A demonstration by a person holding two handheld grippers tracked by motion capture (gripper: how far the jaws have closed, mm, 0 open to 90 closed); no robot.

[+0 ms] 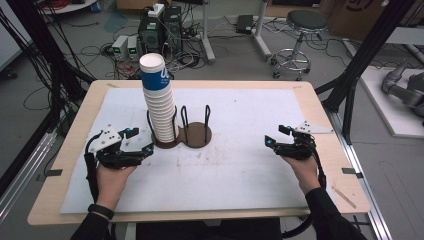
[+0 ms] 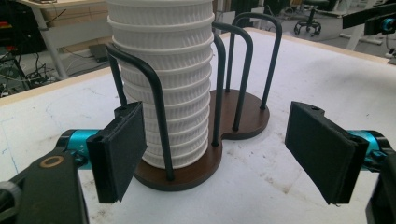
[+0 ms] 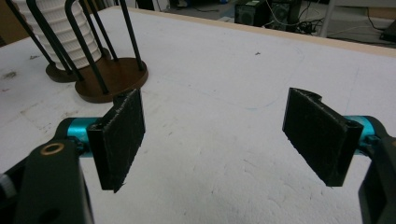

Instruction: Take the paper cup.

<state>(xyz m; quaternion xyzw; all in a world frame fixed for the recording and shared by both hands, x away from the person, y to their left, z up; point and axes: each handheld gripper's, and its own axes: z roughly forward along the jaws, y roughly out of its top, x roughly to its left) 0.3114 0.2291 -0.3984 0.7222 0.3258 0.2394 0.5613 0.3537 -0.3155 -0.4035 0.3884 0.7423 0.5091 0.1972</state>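
Observation:
A tall stack of white ribbed paper cups (image 1: 160,107), its top cup wrapped in blue, stands in the left bay of a brown two-bay wire holder (image 1: 196,136); the right bay has nothing in it. My left gripper (image 1: 141,140) lies on the mat just left of the holder, open, pointing at the stack. In the left gripper view the cups (image 2: 168,84) and holder base (image 2: 245,116) sit just beyond the open left gripper (image 2: 219,154). My right gripper (image 1: 275,135) rests open at the right, well clear of the holder. The right gripper view shows nothing between that gripper's (image 3: 217,135) pads, with the holder (image 3: 114,79) far off.
A white mat (image 1: 240,165) covers the wooden table (image 1: 75,150). Beyond the far edge are computer boxes (image 1: 160,30), cables and a round stool (image 1: 305,22) on the floor. Black frame posts (image 1: 350,90) rise at both sides of the table.

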